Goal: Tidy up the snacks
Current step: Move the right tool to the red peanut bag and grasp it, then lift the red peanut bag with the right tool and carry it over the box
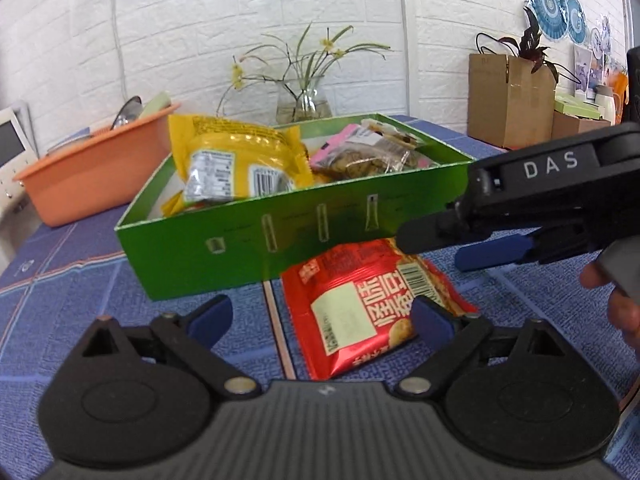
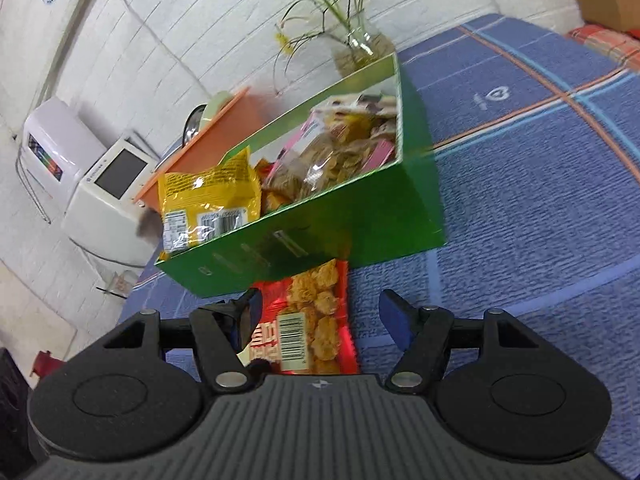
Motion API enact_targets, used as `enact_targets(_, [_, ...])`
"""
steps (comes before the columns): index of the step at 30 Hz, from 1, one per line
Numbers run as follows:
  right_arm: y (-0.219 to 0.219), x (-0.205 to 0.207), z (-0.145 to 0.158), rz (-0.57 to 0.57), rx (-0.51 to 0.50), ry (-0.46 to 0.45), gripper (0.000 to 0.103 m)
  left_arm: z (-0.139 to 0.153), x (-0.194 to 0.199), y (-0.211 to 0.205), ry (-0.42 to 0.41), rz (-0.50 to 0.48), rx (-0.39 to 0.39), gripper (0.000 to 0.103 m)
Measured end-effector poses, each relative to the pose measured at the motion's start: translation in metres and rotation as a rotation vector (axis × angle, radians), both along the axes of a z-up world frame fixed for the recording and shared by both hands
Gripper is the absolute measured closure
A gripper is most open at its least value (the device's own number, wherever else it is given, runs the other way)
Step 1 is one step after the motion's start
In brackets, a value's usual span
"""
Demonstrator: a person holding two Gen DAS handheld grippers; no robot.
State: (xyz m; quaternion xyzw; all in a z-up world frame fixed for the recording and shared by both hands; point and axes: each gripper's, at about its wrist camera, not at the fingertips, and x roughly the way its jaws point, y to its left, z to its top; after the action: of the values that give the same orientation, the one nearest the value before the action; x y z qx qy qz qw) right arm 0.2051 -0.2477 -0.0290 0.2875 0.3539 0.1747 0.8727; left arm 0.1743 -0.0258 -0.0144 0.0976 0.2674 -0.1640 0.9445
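Blue tablecloth [image 1: 120, 280]; both tools, left [image 1: 322, 322] and right [image 2: 320, 316], gape empty over red packet [image 1: 360, 308].

Both grippers: black plastic, blue pads, ribbed grey base, round black discs w/ silver pivot screws. Left gripper [image 1: 322, 316] and right gripper [image 2: 320, 312] look identical. Right one's side reads "DAS" in white; bare skin of hand [image 1: 618, 304] behind it.

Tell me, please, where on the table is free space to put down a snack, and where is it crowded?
Bare blue tablecloth lies right of the green box, and a smaller bare patch lies in front of the orange basin, left of the box. It is crowded inside the box and at its near wall, where the red packet lies between both open grippers.
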Motion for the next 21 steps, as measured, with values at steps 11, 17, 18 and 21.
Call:
enact_targets(11, [0.01, 0.006, -0.003, 0.057, -0.037, -0.048, 0.0, -0.006, 0.01, 0.002, 0.09, -0.073, -0.098, 0.01])
enact_targets(17, [0.048, 0.005, 0.005, 0.195, -0.313, -0.134, 0.0, -0.014, 0.015, 0.0, 0.134, -0.118, -0.106, 0.01])
enact_targets(18, [0.052, 0.005, 0.005, 0.202, -0.34, -0.144, 0.0, -0.015, 0.014, -0.001, 0.128, -0.122, -0.108, 0.01])
enact_targets(21, [0.051, 0.009, 0.003, 0.206, -0.332, -0.147, 0.0, -0.015, 0.013, 0.003, 0.129, -0.13, -0.123, 0.011])
